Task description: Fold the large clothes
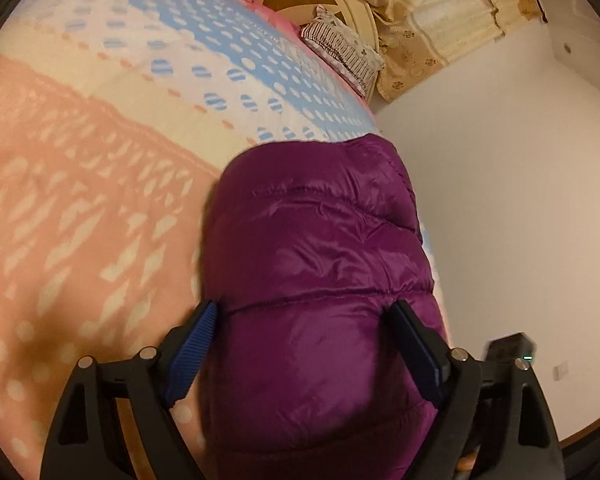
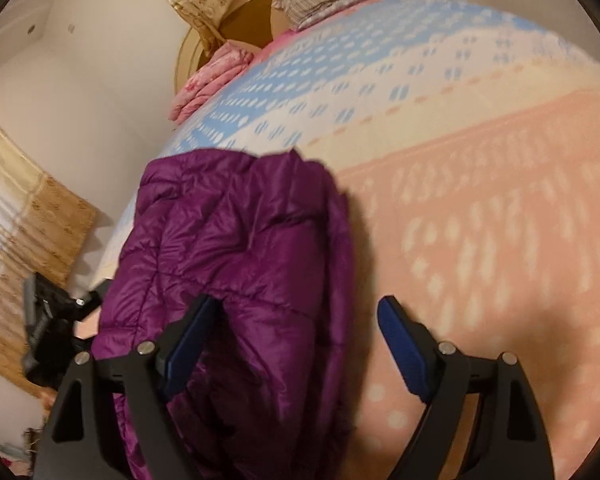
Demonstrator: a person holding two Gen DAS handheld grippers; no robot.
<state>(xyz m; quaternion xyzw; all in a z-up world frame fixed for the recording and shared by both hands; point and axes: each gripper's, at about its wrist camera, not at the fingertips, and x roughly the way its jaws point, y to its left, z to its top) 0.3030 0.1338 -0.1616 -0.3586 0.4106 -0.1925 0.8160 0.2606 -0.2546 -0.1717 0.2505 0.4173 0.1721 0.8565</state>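
Observation:
A purple quilted down jacket (image 1: pixel 320 248) lies folded in a thick bundle near the edge of the bed. My left gripper (image 1: pixel 302 312) is open, its blue pads on either side of the bundle's near end, above it. In the right wrist view the same jacket (image 2: pixel 236 232) sits left of centre. My right gripper (image 2: pixel 296 308) is open, with its left finger (image 2: pixel 188 340) over the jacket and its right finger (image 2: pixel 404 344) over bare bedspread. The other gripper (image 2: pixel 48 328) shows at the far left beyond the jacket.
The bedspread (image 1: pixel 80 200) is pink, cream and blue with dots. Pink folded bedding (image 2: pixel 204 80) and a striped pillow (image 1: pixel 340 48) lie by the round headboard (image 2: pixel 228 12). A white wall (image 1: pixel 500 200) and beige curtains (image 1: pixel 432 8) border the bed.

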